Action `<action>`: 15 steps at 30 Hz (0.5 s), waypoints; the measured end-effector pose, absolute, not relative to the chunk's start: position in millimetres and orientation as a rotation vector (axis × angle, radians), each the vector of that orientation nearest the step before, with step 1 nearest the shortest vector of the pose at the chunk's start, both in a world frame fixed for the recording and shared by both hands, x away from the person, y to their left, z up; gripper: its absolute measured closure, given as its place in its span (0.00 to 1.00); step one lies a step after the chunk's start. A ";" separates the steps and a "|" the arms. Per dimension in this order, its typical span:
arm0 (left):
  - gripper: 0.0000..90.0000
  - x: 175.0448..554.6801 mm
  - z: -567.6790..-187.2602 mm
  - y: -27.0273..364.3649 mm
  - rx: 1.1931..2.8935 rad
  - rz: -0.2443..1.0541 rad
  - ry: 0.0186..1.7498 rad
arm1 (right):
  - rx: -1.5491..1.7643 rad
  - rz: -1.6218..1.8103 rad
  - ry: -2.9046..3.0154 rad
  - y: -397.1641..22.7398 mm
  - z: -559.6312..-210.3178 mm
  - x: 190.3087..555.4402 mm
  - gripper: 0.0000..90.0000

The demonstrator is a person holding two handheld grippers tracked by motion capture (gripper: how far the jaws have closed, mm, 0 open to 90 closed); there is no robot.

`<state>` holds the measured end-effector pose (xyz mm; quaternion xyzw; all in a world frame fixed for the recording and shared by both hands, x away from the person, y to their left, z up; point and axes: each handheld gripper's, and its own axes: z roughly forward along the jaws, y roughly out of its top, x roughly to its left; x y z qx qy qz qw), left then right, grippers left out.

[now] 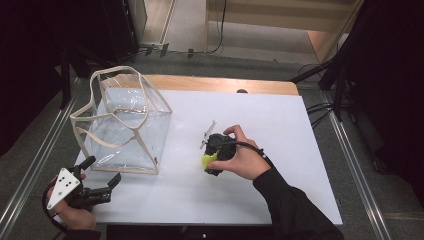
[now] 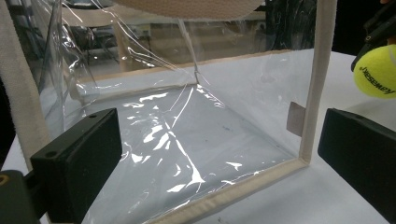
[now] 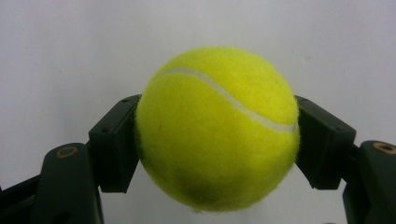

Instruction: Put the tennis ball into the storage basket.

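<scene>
A yellow tennis ball (image 3: 217, 128) sits squeezed between the two black jaws of my right gripper (image 3: 217, 140), which is shut on it. From above, that ball (image 1: 207, 160) and right gripper (image 1: 212, 157) hang just over the middle of the white table (image 1: 280, 140). A clear plastic bag with cream trim and handles (image 1: 125, 125) stands open-topped at the table's left. My left gripper (image 1: 102, 177) rests at the front left corner, jaws open and empty, pointed at the bag's near side (image 2: 187, 140). The left gripper view also catches the ball (image 2: 376, 70) at its right edge.
The table's wooden far edge (image 1: 225, 84) borders a grey floor. Metal rails (image 1: 357, 175) run along both sides of the table. Cables and dark stands (image 1: 335, 85) crowd the far right. The person's dark sleeve (image 1: 290, 205) crosses the table's front right.
</scene>
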<state>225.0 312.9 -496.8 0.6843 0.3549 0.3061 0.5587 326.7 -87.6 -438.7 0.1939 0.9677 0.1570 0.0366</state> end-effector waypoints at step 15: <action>0.00 225.7 -496.7 313.2 1.618 0.718 0.836 | 0.550 0.521 2.987 -64.9 -431.8 333.5 0.27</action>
